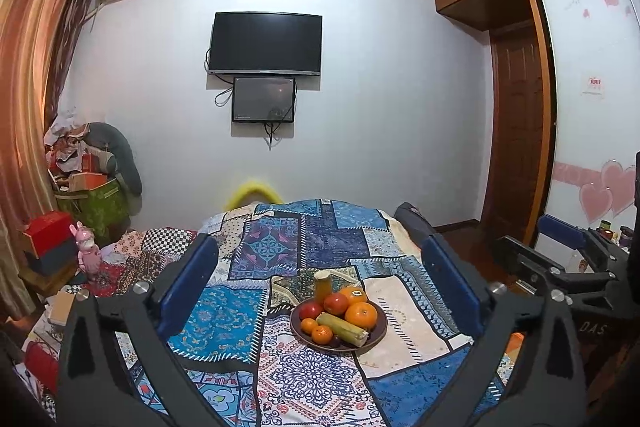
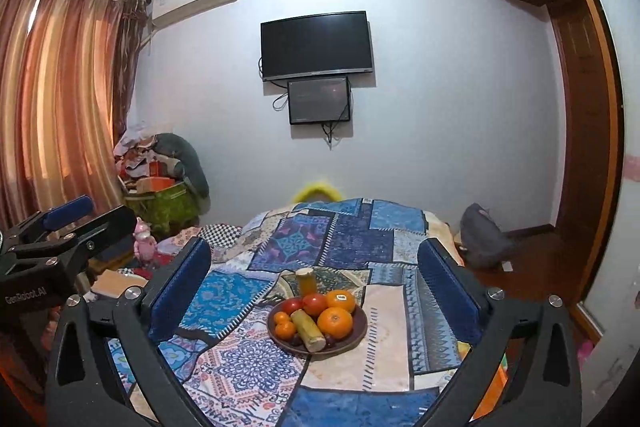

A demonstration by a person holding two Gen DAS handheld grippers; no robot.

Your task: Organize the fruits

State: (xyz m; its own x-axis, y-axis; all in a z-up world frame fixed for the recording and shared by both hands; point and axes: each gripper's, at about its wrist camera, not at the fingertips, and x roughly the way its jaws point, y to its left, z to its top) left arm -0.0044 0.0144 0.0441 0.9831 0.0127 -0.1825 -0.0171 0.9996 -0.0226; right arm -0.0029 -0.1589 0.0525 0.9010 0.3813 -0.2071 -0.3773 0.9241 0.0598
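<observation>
The fruits sit heaped on a brown plate (image 1: pixel 379 331) on the patchwork quilt (image 1: pixel 224 323) of a bed, straight ahead of both cameras; the left gripper (image 1: pixel 320 287) hangs above the near end of the bed with its jaws wide apart and nothing between them, and the right gripper (image 2: pixel 316 287) does the same just beside it, jaws apart and empty; neither touches the plate

On the plate lie a large orange (image 1: pixel 361 315), a second orange with a sticker (image 1: pixel 353 295) behind it, two red tomatoes or apples (image 1: pixel 335 303) (which of the two cannot be told), two small mandarins (image 1: pixel 321 334) at the near-left rim, and a pale green-yellow stalk (image 1: pixel 343 327) lying across the middle, possibly sugar cane or corn; a jar of yellow-orange liquid (image 1: pixel 322 283) stands upright just behind the plate

By judgement the round fruits are firm but smooth, and liable to roll or squirt out of a pinch, so the jaws should close across the widest part with gentle force; the red fruits may bruise if soft; the stalk looks stiff and heavier, best taken near its middle; the jar is likely glass, slippery and fragile; the quilt is soft, so anything set down on it may tip or roll
</observation>
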